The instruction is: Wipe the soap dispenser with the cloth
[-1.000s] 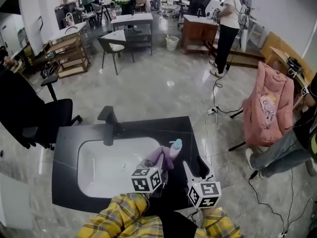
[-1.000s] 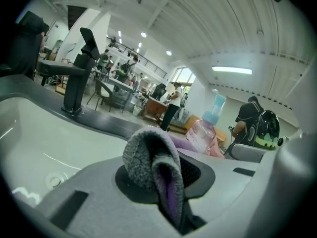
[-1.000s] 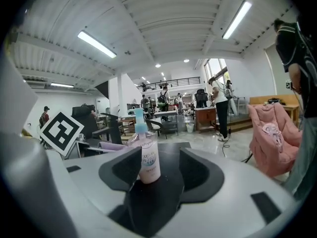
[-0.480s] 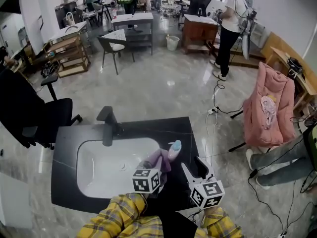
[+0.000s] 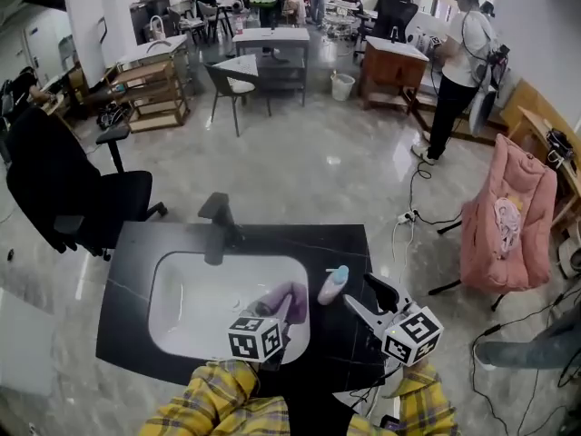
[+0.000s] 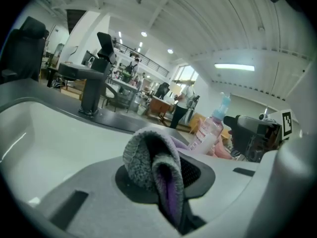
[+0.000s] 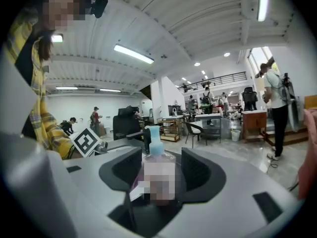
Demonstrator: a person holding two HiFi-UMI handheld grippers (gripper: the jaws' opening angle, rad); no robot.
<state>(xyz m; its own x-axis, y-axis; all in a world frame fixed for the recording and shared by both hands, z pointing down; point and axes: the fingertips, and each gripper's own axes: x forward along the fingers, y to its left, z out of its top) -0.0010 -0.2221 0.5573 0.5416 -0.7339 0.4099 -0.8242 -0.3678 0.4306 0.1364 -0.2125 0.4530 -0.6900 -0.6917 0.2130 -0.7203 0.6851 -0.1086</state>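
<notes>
Standing upright on the black counter (image 5: 136,252) just beside the basin's (image 5: 191,307) right edge, the soap dispenser (image 5: 333,285) is framed, untouched, by the right gripper's (image 5: 357,291) wide-open jaws; the cloth (image 5: 283,302) is clamped in the left gripper (image 6: 166,182) over the basin's right end

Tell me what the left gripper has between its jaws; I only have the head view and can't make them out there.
Observer: The left gripper is shut on the cloth, which is grey fleece outside and purple inside the fold.
Operator: Is the right one gripping the soap dispenser?
Observer: No. The right gripper has its jaws apart. The soap dispenser stands upright just ahead, framed between them, and neither pad seems to touch it.
Operator: Any detail on the dispenser itself?
Observer: The left gripper view shows a printed label on its clear body, below the pale blue pump.
</notes>
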